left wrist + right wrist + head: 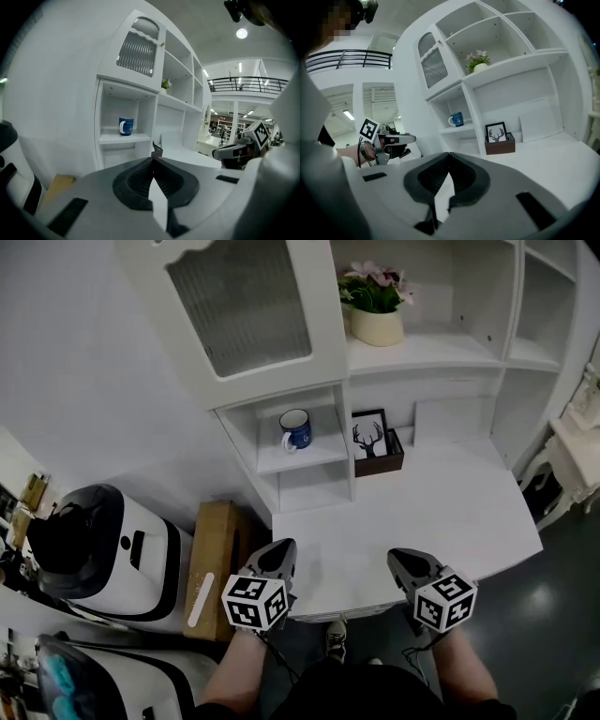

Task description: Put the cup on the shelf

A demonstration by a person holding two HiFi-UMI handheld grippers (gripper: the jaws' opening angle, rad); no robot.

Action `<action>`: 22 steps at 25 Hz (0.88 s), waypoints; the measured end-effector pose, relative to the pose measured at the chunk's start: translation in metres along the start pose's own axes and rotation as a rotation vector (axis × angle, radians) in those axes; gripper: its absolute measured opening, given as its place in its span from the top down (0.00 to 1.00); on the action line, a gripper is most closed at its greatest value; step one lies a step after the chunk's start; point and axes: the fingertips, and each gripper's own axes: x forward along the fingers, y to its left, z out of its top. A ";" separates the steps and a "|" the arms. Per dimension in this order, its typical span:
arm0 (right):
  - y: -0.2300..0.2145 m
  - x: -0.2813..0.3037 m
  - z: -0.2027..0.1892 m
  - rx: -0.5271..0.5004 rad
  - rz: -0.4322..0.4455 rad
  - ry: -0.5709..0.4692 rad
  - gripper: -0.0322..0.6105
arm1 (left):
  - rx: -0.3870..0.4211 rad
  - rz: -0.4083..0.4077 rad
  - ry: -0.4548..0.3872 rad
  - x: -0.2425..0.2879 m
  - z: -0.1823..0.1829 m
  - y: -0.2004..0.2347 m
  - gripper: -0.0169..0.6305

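cup (296, 429): upright on the small shelf (314, 457), handle at 9 o'clock, nothing touching it
left gripper (278, 549): jaws closed tip to tip, empty; cup at 12 o'clock, well apart
right gripper (403, 559): jaws pressed together, empty; cup at 11 o'clock, well apart
2 grippers: at near edge of desk (450, 512)
deer print (369, 438): at 3 o'clock of cup

Left claw (282, 547) and right claw (397, 559) are closed and empty.

Potted flowers (375, 307), framed deer picture (369, 436)
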 end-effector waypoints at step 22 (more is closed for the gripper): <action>0.034 -0.083 -0.049 -0.011 0.113 0.045 0.95 | -0.069 0.056 0.040 -0.102 -0.073 -0.101 0.96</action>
